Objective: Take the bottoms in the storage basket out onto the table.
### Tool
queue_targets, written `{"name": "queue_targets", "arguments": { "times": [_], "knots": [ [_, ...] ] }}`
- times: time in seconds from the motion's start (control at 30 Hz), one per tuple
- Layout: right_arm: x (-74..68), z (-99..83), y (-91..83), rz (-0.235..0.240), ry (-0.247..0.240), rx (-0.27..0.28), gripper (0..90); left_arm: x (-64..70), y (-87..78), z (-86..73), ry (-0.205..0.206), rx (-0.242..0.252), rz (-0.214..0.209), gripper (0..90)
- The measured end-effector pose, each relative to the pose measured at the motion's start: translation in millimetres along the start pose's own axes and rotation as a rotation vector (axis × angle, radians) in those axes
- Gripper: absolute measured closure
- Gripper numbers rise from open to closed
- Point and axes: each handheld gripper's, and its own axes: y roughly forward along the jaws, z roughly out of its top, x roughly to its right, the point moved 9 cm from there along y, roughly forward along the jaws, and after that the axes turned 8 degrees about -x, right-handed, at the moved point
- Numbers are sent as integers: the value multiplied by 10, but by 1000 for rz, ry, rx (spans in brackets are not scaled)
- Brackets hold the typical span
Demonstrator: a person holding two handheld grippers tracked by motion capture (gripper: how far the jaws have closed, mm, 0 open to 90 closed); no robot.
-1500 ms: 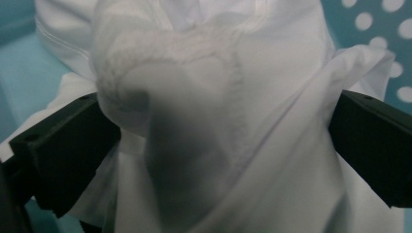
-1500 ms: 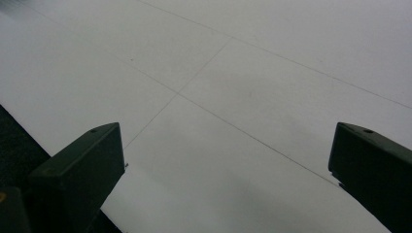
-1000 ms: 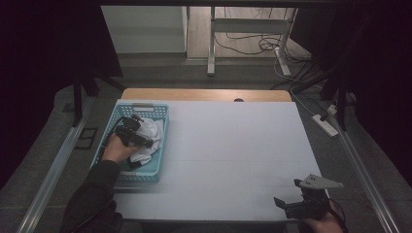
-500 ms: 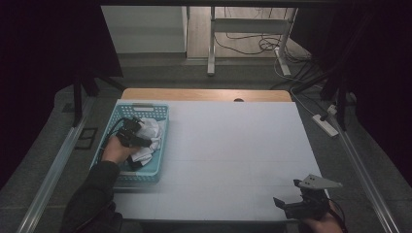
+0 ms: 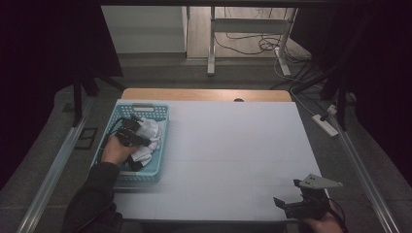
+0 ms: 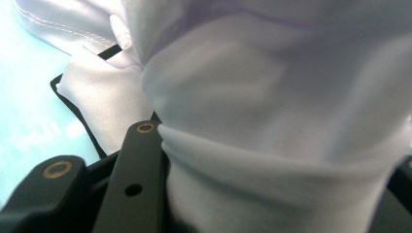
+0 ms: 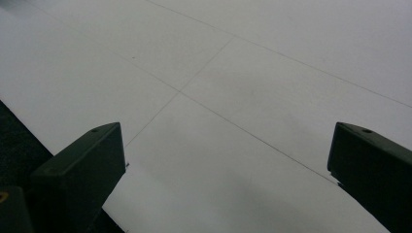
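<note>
Currently the left hand-held gripper point(image 5: 132, 134) sits inside the light-blue basket point(image 5: 155, 112) at the left edge of the table point(image 5: 233, 145), toward the far-left corner, with the person's left hand point(image 5: 114, 149) behind it. In the left gripper view its jaws are clamped on a thick fold of the white cloth point(image 6: 272, 111); the fabric bulges up between them and covers most of what lies ahead. A black-edged piece of fabric point(image 6: 87, 116) lies beside that fold on the pale blue basket floor. From the high view, the white cloth point(image 5: 148, 133) is bunched in the middle of the basket, touching the gripper, with a dark item just beneath it toward the near end; what that item is cannot be made out. The right hand-held gripper point(image 5: 296, 206) rests at the near-right corner of the table, well apart from the basket, its grey three-cornered plate on top. In the right gripper view its jaws stand wide apart with nothing but bare white table surface point(image 7: 233, 97) between them.
</note>
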Motion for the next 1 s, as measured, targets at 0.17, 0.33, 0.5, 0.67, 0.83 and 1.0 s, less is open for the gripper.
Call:
{"name": "queue_targets", "arguments": {
  "times": [0.17,0.33,0.5,0.67,0.83,1.0],
  "knots": [
    [1,0,1,0,1,-1,4,-16,-54,-9,-21,11,-7,631],
    [0,0,1,1,1,0,4,-65,-118,-20,-59,34,-27,634],
    [-2,2,0,2,0,2,4,-69,-171,-17,-70,55,-19,634],
    [-2,3,-4,2,-2,6,4,-47,-227,-13,-65,73,-5,634],
    [-6,5,-8,6,0,9,4,-22,-293,-14,-53,97,-1,633],
    [-7,6,-10,7,-3,11,4,-12,-372,-9,-55,133,0,633]
  ]
}}
